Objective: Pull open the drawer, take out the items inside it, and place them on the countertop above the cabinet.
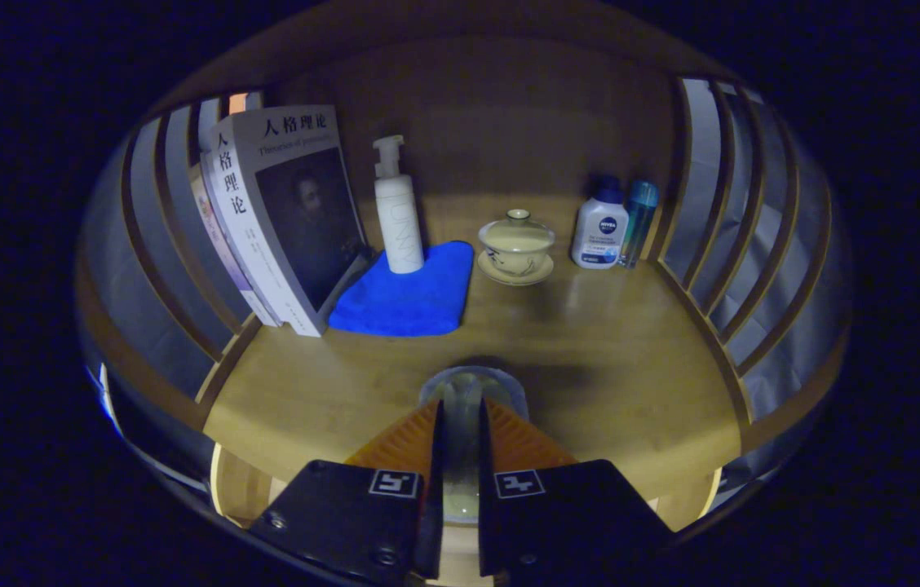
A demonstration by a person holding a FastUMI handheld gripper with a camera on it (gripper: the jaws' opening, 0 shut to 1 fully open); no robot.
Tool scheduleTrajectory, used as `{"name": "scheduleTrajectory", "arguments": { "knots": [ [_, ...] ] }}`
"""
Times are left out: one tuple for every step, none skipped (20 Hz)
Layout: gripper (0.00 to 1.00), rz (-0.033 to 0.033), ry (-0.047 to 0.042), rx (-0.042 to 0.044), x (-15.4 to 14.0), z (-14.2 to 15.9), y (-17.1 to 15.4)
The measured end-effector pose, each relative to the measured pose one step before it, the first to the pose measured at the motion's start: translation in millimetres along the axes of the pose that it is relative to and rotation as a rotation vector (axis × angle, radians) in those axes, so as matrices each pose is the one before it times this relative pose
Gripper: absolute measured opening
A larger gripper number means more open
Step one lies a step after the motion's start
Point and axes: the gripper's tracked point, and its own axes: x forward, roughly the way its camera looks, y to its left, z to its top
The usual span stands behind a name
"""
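My gripper point(460, 405) is over the front edge of the wooden countertop point(615, 367). Its orange fingers point(399, 444) stand close together, shut on a clear glass cup point(472, 381). The cup's round rim shows just past the fingertips, and its see-through body runs down between them. The cup is at or just above the countertop's front middle; I cannot tell whether it touches the wood. Pale wooden parts point(236, 489) show below the countertop's front edge on both sides of the gripper; the drawer's inside is hidden.
At the back left, books point(289, 212) lean on the slatted side. A white pump bottle point(397, 208) stands on a blue cloth point(407, 293). A lidded tea bowl on a saucer point(517, 244), a white lotion bottle point(600, 230) and a teal bottle point(638, 218) stand at the back right.
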Motion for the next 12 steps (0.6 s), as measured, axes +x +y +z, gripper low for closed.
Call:
{"name": "scheduleTrajectory", "arguments": {
  "knots": [
    [0.30,0.01818,-0.01276,0.01281,-3.53,1.77,2.36],
    [0.36,0.00356,-0.01299,0.00809,7.09,-1.21,-0.28],
    [0.47,-0.00758,-0.00279,0.00042,-5.53,0.33,-5.29],
    [0.59,0.00474,-0.00506,-0.00107,5.16,-1.67,-0.82],
    [0.70,0.00546,-0.01266,-0.00073,-3.72,0.83,1.81],
    [0.82,0.00226,-0.01493,-0.00180,-2.12,1.68,-0.82],
    [0.79,-0.00546,-0.01840,-0.00397,-1.79,0.70,-2.51],
    [0.79,-0.00763,-0.01676,-0.00104,-3.19,1.91,-2.14],
    [0.79,0.00046,-0.02078,0.00369,-2.39,2.46,0.01],
    [0.79,0.01385,-0.02004,0.00348,-4.87,2.70,2.26],
    [0.79,0.01281,-0.01828,0.00360,-4.71,1.45,4.15],
    [0.79,0.00978,-0.02374,-0.00679,-8.00,0.44,2.57]
  ]
}}
